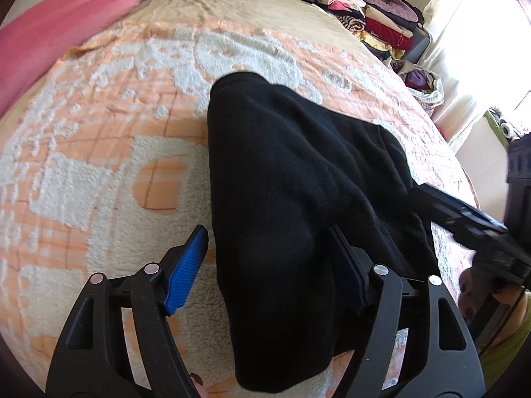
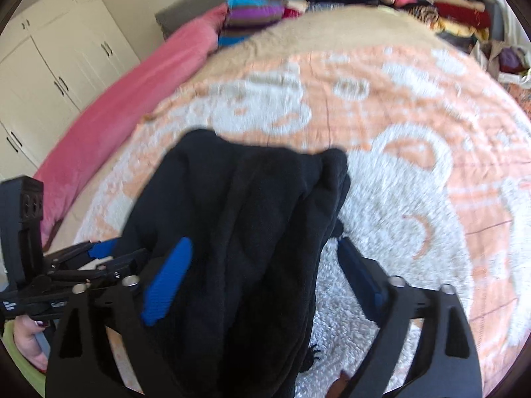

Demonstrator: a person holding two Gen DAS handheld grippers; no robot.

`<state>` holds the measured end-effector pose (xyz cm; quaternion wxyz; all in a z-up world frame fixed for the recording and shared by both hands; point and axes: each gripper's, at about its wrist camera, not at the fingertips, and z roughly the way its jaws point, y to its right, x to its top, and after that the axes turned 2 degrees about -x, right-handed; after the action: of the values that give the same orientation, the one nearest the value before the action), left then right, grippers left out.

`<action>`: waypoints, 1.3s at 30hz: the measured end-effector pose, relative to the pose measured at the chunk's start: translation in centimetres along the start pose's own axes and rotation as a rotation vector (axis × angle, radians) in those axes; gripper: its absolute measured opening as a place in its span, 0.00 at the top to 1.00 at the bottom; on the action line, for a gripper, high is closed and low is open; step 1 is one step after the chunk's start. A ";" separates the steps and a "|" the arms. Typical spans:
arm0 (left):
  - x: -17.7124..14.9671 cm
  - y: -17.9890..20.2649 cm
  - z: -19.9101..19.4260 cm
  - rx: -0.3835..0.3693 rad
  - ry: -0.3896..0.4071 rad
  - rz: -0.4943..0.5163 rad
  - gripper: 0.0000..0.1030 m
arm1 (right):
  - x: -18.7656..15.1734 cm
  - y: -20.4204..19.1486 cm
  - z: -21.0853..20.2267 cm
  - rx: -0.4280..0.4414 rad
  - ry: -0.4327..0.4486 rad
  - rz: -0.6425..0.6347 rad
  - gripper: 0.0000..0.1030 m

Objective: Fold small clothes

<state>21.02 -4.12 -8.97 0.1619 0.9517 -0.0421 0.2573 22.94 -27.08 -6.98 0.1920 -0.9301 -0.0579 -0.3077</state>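
A black garment (image 1: 298, 199) lies bunched on the orange-and-white bedspread (image 1: 99, 152). My left gripper (image 1: 268, 242) is open, its blue pads (image 1: 186, 265) standing wide on either side of the garment's near end. In the right wrist view the same black garment (image 2: 252, 238) runs between the fingers of my right gripper (image 2: 262, 255), which is open too, the blue pad (image 2: 169, 278) apart from the cloth's far side. The right gripper also shows in the left wrist view (image 1: 471, 222) at the garment's right edge. The left gripper shows at the left of the right wrist view (image 2: 83, 262).
A pink blanket (image 1: 59, 33) lies along the bed's left side. Stacks of folded clothes (image 1: 365, 10) and a striped bundle (image 2: 252, 16) sit at the far end of the bed. White wardrobe doors (image 2: 49, 66) stand on the left, a curtain (image 1: 464, 33) on the right.
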 end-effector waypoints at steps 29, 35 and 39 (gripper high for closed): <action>-4.9 2.3 -14.9 0.117 0.227 0.058 0.09 | -7.2 -5.0 -17.4 -0.079 0.247 -0.039 0.05; -7.5 2.1 -15.1 0.136 0.180 0.057 0.09 | -9.6 -5.5 -16.8 -0.120 0.154 -0.031 0.05; -9.2 1.5 -14.9 0.135 0.148 0.043 0.09 | -11.0 -6.2 -16.7 -0.162 0.144 -0.045 0.05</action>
<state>5.76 -0.68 -1.02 0.0947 0.9378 -0.0329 0.3323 3.48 -27.82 0.78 0.1128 -0.9166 -0.0397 -0.3815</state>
